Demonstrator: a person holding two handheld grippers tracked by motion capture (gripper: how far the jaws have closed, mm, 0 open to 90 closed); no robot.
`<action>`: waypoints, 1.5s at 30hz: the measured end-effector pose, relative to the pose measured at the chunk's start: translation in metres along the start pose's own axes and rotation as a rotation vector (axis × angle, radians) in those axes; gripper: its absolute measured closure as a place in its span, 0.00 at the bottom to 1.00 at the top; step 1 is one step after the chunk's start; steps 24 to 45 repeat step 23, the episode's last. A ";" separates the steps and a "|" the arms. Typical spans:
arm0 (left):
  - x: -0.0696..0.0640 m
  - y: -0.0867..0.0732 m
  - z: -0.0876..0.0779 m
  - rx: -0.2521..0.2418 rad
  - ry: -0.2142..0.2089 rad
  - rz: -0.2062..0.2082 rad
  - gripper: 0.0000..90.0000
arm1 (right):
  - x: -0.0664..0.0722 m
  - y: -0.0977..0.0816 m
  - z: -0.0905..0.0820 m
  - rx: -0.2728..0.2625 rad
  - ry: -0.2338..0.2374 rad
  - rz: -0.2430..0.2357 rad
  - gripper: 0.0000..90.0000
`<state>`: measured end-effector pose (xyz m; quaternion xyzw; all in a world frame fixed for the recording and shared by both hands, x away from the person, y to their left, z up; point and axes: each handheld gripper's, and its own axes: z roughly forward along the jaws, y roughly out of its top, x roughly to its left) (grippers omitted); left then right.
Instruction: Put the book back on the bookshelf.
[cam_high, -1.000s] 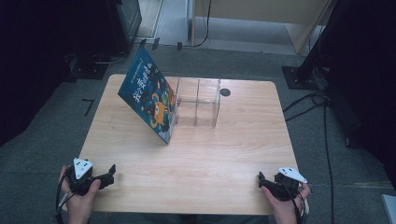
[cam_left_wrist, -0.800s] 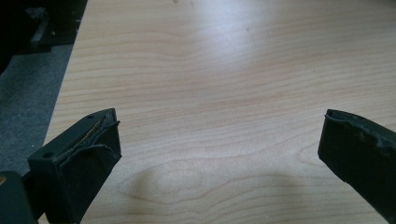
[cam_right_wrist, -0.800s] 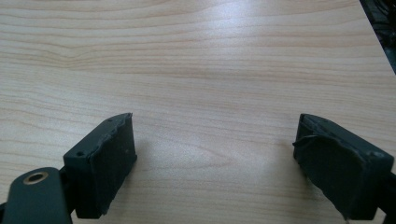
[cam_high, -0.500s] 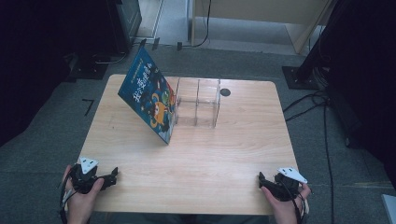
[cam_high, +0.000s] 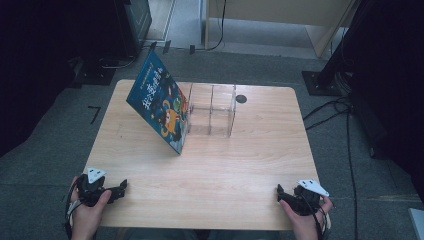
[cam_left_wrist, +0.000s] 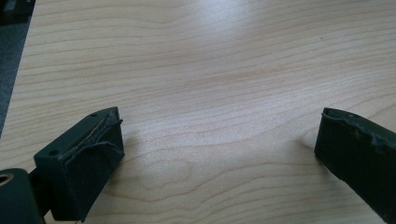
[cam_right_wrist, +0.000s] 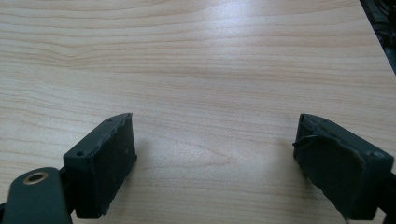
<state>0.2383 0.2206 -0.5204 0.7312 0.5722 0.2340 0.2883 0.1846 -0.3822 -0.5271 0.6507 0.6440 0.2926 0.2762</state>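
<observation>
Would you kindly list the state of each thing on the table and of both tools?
Book: standing tilted, leaning against the rack, cover facing the person.
Rack: clear, upright, compartments empty.
Left tool: open, holding nothing, low over the table's near left edge.
Right tool: open, holding nothing, low over the near right edge.
Table: wooden top.

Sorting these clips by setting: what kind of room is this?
Probably a lab or workshop set up for recording. A bare wooden table stands on grey carpet, black equipment stands and loose cables surround it, and a person holds a tool in each hand.
</observation>
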 end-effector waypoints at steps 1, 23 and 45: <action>0.000 0.000 0.000 0.001 0.000 0.000 0.01 | 0.000 0.000 0.000 0.001 0.001 0.000 0.13; -0.002 0.003 0.003 0.001 -0.007 0.007 0.01 | 0.000 0.000 0.000 0.002 0.007 -0.004 0.13; -0.002 0.003 0.003 0.001 -0.007 0.007 0.01 | 0.000 0.000 0.000 0.002 0.007 -0.004 0.13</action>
